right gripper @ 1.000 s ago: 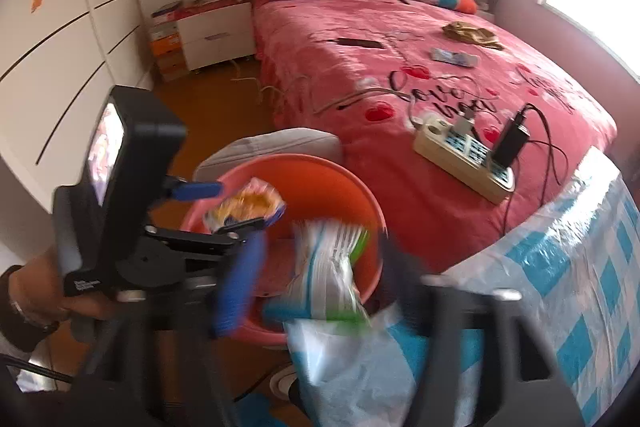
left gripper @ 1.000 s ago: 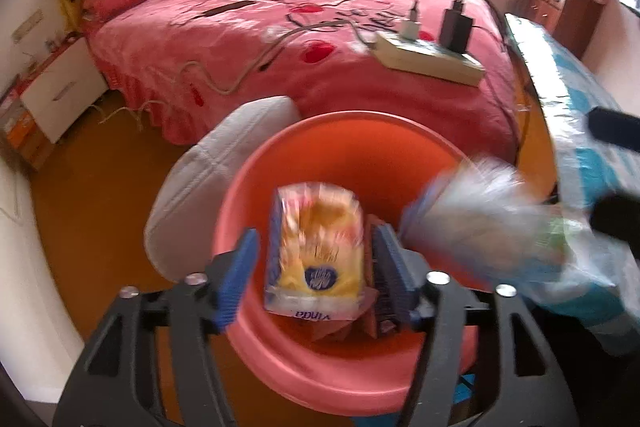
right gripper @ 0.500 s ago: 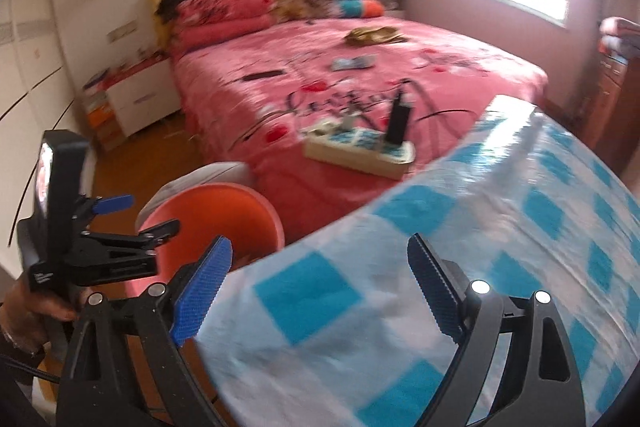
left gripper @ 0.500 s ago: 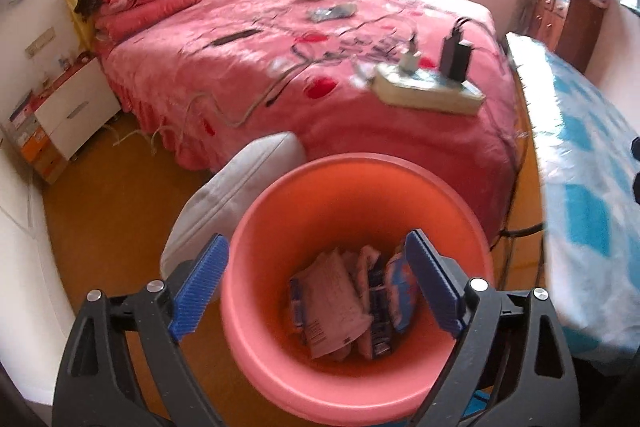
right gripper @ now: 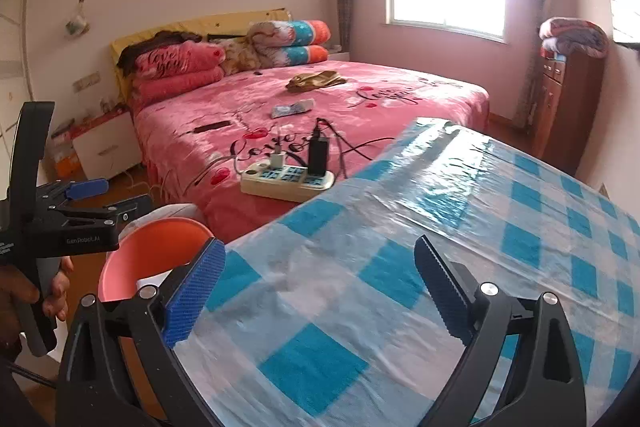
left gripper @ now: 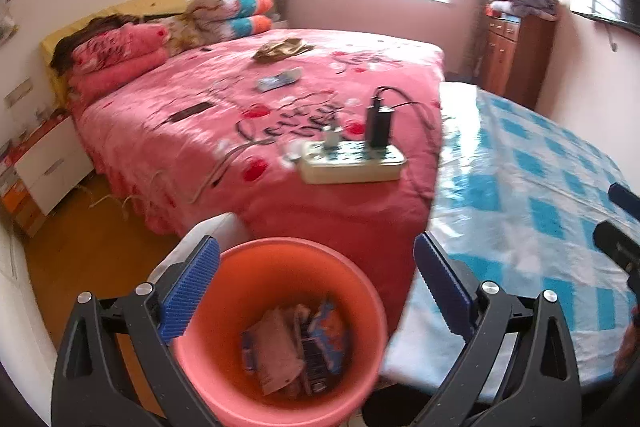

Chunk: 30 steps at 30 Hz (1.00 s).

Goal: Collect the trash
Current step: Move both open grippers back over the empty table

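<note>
Left tool (left gripper: 316, 283) tilted down over orange bin (left gripper: 224, 383), right tool (right gripper: 316, 285) over checked table (right gripper: 460, 227), both opening, empty.

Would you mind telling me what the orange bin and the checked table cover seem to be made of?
The orange bin looks like moulded plastic: smooth, one even colour, thin rounded rim. The checked table cover appears to be glossy plastic or vinyl sheeting, judging by its bright window glare and fine wrinkles.

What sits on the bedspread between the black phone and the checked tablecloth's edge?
In the right wrist view, a cream power strip with a black charger plugged in lies between the black phone and the checked tablecloth.
</note>
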Each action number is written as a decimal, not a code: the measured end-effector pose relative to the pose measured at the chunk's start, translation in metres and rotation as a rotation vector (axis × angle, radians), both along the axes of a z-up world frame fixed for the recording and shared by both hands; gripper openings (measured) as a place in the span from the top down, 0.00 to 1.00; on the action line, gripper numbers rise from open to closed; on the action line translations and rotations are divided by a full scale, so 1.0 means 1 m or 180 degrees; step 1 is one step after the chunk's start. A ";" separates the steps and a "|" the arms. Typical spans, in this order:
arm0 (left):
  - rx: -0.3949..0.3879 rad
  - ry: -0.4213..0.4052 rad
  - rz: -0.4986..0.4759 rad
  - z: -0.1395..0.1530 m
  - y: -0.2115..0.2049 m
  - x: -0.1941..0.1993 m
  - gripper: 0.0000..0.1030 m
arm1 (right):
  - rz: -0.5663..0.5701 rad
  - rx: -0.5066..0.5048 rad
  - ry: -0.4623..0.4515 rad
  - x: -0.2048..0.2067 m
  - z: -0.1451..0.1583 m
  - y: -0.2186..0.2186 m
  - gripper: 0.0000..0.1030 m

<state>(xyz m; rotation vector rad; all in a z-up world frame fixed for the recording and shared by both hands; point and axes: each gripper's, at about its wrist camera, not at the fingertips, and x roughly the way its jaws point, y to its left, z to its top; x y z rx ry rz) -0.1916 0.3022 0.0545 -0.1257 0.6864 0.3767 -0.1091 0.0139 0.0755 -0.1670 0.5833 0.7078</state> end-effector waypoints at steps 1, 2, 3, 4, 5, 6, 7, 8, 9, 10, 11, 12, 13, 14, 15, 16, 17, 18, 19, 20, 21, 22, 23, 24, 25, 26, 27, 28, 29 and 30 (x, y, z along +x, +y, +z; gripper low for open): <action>0.0007 -0.0008 -0.0031 0.002 -0.005 0.002 0.05 | -0.0042 0.0027 0.0006 0.001 0.000 -0.007 0.08; 0.0011 -0.0015 -0.0088 0.004 -0.013 0.006 0.05 | -0.0079 0.0052 0.0011 0.002 0.000 -0.013 0.08; 0.0016 -0.0012 -0.0135 0.006 -0.019 0.009 0.05 | -0.0111 0.0071 0.0016 0.001 -0.001 -0.020 0.08; 0.0027 -0.0008 -0.0186 0.007 -0.027 0.013 0.05 | -0.0139 0.0085 0.0020 0.001 -0.001 -0.025 0.08; 0.0035 -0.0007 -0.0221 0.008 -0.033 0.015 0.05 | -0.0180 0.0106 0.0024 0.002 -0.001 -0.032 0.08; 0.0043 -0.0003 -0.0266 0.009 -0.040 0.018 0.05 | -0.0216 0.0127 0.0024 0.003 -0.001 -0.038 0.08; 0.0050 0.0004 -0.0318 0.011 -0.048 0.022 0.05 | -0.0266 0.0160 0.0019 0.004 -0.001 -0.047 0.08; 0.0052 0.0004 -0.0344 0.012 -0.053 0.023 0.05 | -0.0301 0.0181 0.0021 0.005 -0.001 -0.053 0.08; 0.0047 0.0002 -0.0391 0.013 -0.060 0.027 0.05 | -0.0338 0.0204 0.0025 0.006 -0.001 -0.059 0.08; 0.0038 0.0001 -0.0428 0.014 -0.066 0.028 0.05 | -0.0374 0.0226 0.0030 0.007 -0.001 -0.065 0.08; 0.0026 0.0003 -0.0460 0.015 -0.071 0.030 0.05 | -0.0427 0.0255 0.0037 0.009 -0.001 -0.074 0.08; 0.0013 0.0005 -0.0492 0.015 -0.077 0.033 0.05 | -0.0456 0.0269 0.0036 0.009 -0.001 -0.079 0.08; 0.0004 0.0007 -0.0524 0.016 -0.083 0.036 0.05 | -0.0490 0.0283 0.0029 0.008 -0.001 -0.085 0.08; 0.0004 0.0009 -0.0549 0.016 -0.088 0.038 0.05 | -0.0543 0.0292 0.0020 0.010 -0.001 -0.093 0.08; 0.0011 0.0008 -0.0574 0.017 -0.094 0.040 0.05 | -0.0574 0.0296 0.0022 0.010 -0.001 -0.097 0.08; 0.0019 0.0005 -0.0615 0.019 -0.101 0.043 0.05 | -0.0622 0.0311 0.0031 0.012 -0.002 -0.105 0.08; 0.0021 0.0003 -0.0649 0.019 -0.107 0.045 0.05 | -0.0654 0.0323 0.0036 0.013 -0.002 -0.110 0.08; 0.0025 0.0002 -0.0688 0.020 -0.113 0.047 0.05 | -0.0706 0.0340 0.0039 0.014 -0.002 -0.117 0.08; 0.0030 -0.0001 -0.0711 0.020 -0.118 0.048 0.05 | -0.0734 0.0345 0.0040 0.015 -0.003 -0.121 0.08; 0.0040 -0.0007 -0.0743 0.021 -0.124 0.051 0.05 | -0.0780 0.0351 0.0042 0.016 -0.003 -0.128 0.08; 0.0042 -0.0011 -0.0779 0.022 -0.131 0.053 0.05 | -0.0832 0.0360 0.0041 0.017 -0.003 -0.135 0.08; 0.0035 -0.0011 -0.0812 0.023 -0.136 0.056 0.05 | -0.0865 0.0368 0.0040 0.018 -0.003 -0.140 0.08; 0.0030 -0.0012 -0.0838 0.023 -0.140 0.058 0.05 | -0.0919 0.0383 0.0038 0.019 -0.003 -0.147 0.08; 0.0029 -0.0015 -0.0859 0.023 -0.144 0.060 0.05 | -0.0961 0.0392 0.0035 0.020 -0.004 -0.152 0.08; 0.0037 -0.0017 -0.0894 0.024 -0.150 0.062 0.05 | -0.1018 0.0403 0.0030 0.021 -0.004 -0.160 0.08; 0.0045 -0.0014 -0.0914 0.024 -0.154 0.064 0.05 | -0.1054 0.0406 0.0027 0.021 -0.004 -0.165 0.08; 0.0056 -0.0010 -0.0944 0.025 -0.161 0.067 0.05 | -0.1099 0.0406 0.0025 0.023 -0.005 -0.171 0.08; 0.0066 -0.0007 -0.0960 0.025 -0.165 0.068 0.05 | -0.1146 0.0409 0.0023 0.024 -0.006 -0.177 0.08; 0.0090 -0.0002 -0.0978 0.026 -0.171 0.071 0.05 | -0.1201 0.0417 0.0024 0.025 -0.006 -0.183 0.08; 0.0106 -0.0002 -0.0988 0.026 -0.176 0.073 0.05 | -0.1240 0.0424 0.0025 0.026 -0.007 -0.189 0.08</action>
